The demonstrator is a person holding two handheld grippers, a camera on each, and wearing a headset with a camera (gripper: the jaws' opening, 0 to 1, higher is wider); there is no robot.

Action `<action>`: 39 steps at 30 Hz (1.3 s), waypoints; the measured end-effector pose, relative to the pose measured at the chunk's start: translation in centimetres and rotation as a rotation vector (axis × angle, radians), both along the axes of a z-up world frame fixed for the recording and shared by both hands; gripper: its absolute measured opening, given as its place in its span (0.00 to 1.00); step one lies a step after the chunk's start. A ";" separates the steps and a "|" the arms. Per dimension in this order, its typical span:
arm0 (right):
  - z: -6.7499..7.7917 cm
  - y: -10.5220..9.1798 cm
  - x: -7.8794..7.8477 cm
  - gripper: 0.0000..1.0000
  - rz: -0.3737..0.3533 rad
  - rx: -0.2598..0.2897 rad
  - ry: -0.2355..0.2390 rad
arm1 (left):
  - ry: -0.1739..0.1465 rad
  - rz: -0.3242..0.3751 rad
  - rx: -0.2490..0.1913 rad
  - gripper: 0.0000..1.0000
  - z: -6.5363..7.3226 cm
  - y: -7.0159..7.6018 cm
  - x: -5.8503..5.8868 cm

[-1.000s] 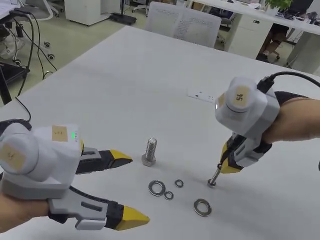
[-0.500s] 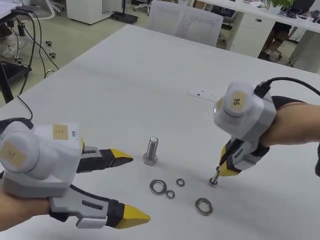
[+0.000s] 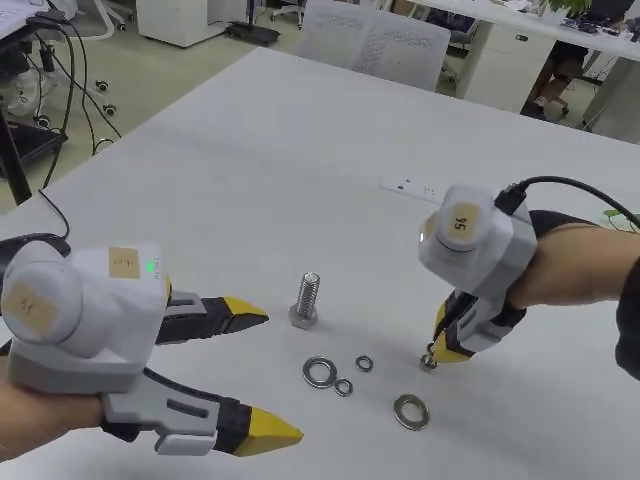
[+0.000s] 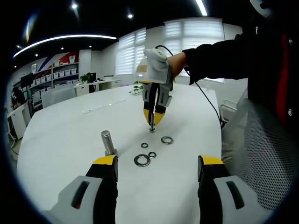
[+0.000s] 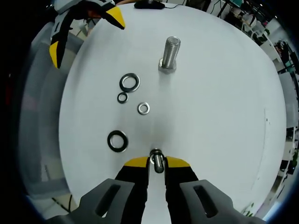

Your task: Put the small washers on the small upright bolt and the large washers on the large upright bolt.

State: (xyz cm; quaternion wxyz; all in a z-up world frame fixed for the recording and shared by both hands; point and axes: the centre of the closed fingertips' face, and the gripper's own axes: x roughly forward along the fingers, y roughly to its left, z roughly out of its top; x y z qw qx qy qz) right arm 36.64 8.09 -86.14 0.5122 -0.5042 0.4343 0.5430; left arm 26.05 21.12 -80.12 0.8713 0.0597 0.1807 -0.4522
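My right gripper [image 5: 157, 163] pinches the small bolt [image 5: 157, 156]; left gripper [image 3: 260, 372] gapes empty. Letting go carelessly could topple the bolt.

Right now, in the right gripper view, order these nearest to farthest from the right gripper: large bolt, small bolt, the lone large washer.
1. The small bolt, between the jaws of the right gripper.
2. The lone large washer, just to its left.
3. The large bolt, upright at the view's top.

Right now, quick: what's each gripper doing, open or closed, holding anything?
Left gripper: open, holding nothing.
Right gripper: closed on the small upright bolt.
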 end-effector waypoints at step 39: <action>-0.6 -0.1 0.0 0.27 -0.008 0.005 0.004 | 0.001 -0.001 0.003 0.69 0.2 0.0 -0.2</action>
